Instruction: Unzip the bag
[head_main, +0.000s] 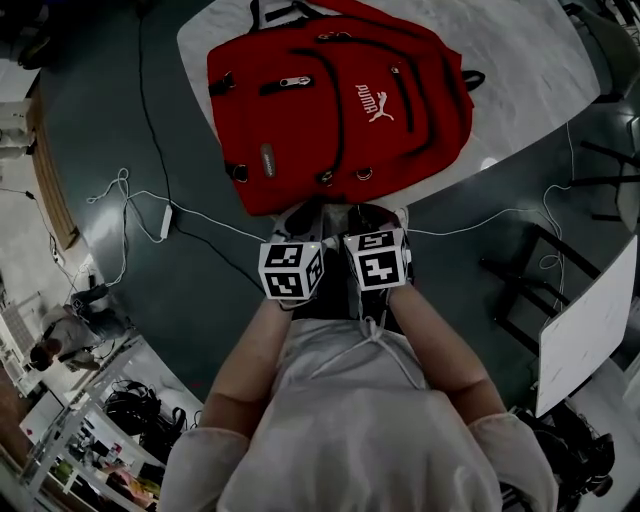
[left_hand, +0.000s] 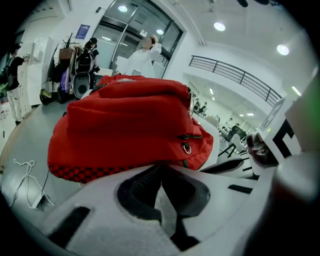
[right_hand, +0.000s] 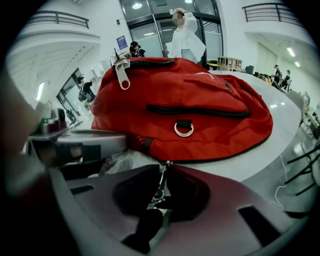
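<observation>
A red backpack (head_main: 330, 110) lies flat on the white table (head_main: 520, 80), its bottom edge towards me. Both grippers sit side by side at that near edge. In the right gripper view, my right gripper (right_hand: 162, 176) is shut on a small metal zipper pull (right_hand: 158, 192) that hangs from the black zip line along the backpack's (right_hand: 190, 100) lower seam. In the left gripper view, my left gripper (left_hand: 161, 172) is shut, its tips pinching the checkered bottom edge of the backpack (left_hand: 125, 130). From the head view, the left gripper (head_main: 303, 218) and right gripper (head_main: 365, 215) almost touch.
White cables (head_main: 130, 195) and a power strip (head_main: 166, 222) trail across the dark floor at left. A black frame (head_main: 540, 280) and a white board (head_main: 585, 330) stand at right. Another zipper pull (right_hand: 121, 75) and a metal ring (right_hand: 184, 129) show on the backpack. People stand far behind.
</observation>
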